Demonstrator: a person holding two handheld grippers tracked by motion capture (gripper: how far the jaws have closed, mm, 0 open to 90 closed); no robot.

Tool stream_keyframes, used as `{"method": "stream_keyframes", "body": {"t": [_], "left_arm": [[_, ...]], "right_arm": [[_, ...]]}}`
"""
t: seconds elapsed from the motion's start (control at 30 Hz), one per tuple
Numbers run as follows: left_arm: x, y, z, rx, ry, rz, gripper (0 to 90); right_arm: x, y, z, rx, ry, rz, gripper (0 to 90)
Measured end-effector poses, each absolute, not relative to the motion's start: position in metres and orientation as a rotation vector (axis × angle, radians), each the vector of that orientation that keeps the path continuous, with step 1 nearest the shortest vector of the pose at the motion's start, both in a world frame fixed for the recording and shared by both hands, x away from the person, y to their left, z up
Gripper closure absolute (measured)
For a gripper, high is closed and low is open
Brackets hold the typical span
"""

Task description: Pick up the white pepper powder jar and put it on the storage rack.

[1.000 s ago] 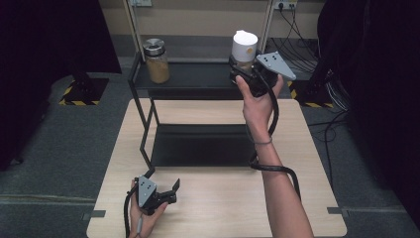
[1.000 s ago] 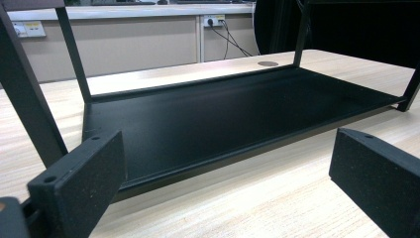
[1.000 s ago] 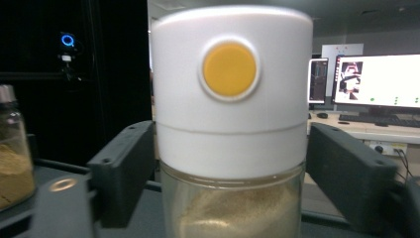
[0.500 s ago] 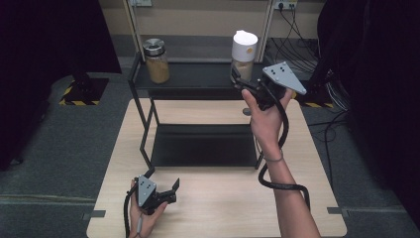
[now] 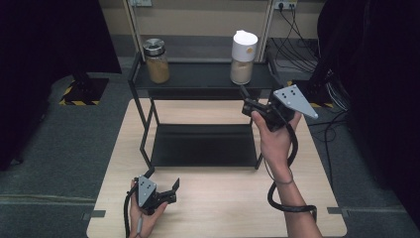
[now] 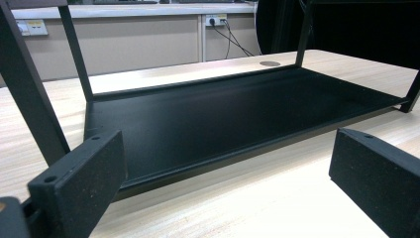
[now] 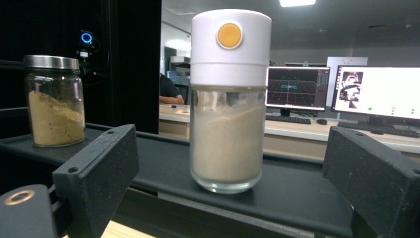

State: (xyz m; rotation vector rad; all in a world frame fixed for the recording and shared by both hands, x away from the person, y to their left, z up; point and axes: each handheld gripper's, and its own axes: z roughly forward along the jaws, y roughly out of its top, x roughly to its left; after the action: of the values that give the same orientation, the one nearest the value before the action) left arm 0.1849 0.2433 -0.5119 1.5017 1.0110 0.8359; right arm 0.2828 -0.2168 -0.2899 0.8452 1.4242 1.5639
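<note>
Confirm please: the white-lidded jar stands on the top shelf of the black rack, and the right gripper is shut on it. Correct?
Not quite. The white-lidded jar does stand on the top shelf, but the right gripper is open, its jaws apart from the glass, as the right gripper view shows.

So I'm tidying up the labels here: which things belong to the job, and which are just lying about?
In the job:
white-capped jar
rack
right gripper, open, apart from that jar

Lying about:
metal-lidded jar
left gripper, open on the table
monitors
</note>
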Motion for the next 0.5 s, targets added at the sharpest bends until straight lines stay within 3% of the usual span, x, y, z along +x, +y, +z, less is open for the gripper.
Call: {"method": "stream_keyframes", "body": {"t": [0.5], "left_arm": [[0.184, 0.243, -0.512, 1.499, 1.016, 0.839, 0.5]], "right_arm": [[0.267, -0.231, -0.303, 0.831, 1.409, 1.573, 7.1]]}}
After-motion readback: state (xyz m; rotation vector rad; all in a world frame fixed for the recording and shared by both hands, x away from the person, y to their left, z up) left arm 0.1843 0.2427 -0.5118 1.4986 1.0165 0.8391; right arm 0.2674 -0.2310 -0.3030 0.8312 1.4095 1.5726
